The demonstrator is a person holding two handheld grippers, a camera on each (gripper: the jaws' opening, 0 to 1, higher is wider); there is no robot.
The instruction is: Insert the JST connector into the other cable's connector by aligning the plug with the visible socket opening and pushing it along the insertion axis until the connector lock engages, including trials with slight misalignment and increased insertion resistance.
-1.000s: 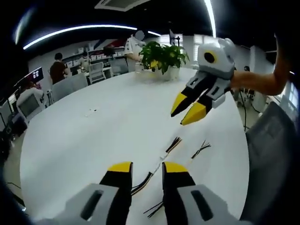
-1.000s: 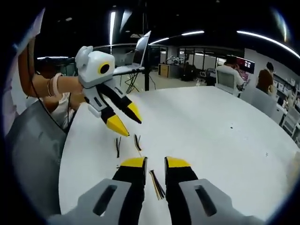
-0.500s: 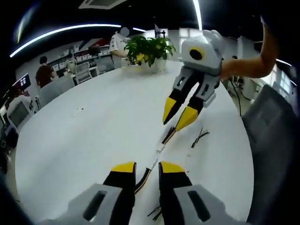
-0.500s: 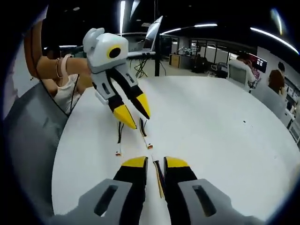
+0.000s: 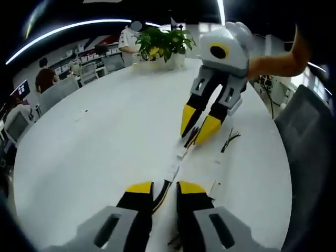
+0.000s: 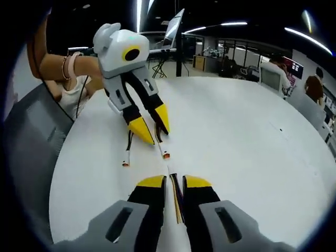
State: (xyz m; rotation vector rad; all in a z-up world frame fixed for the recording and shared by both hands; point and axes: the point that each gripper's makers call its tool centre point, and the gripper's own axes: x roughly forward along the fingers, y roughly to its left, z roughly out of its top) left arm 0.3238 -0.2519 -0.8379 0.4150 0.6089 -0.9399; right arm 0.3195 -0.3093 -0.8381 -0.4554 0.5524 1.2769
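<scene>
on the white table (image 5: 94, 152), the left gripper (image 5: 160, 190) has its jaws a narrow gap apart astride one cable (image 5: 164, 190), contact unclear. just beyond, the cable's connector (image 5: 171, 171) lies near the second cable's connector (image 5: 182, 154). the right gripper (image 5: 198, 122), partly open, straddles that second cable (image 5: 192, 137). a loose cable (image 5: 229, 140) lies right of it.

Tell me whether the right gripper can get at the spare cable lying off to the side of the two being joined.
Probably yes: the spare cable lies bare on the table beside the right gripper, nothing between.
</scene>
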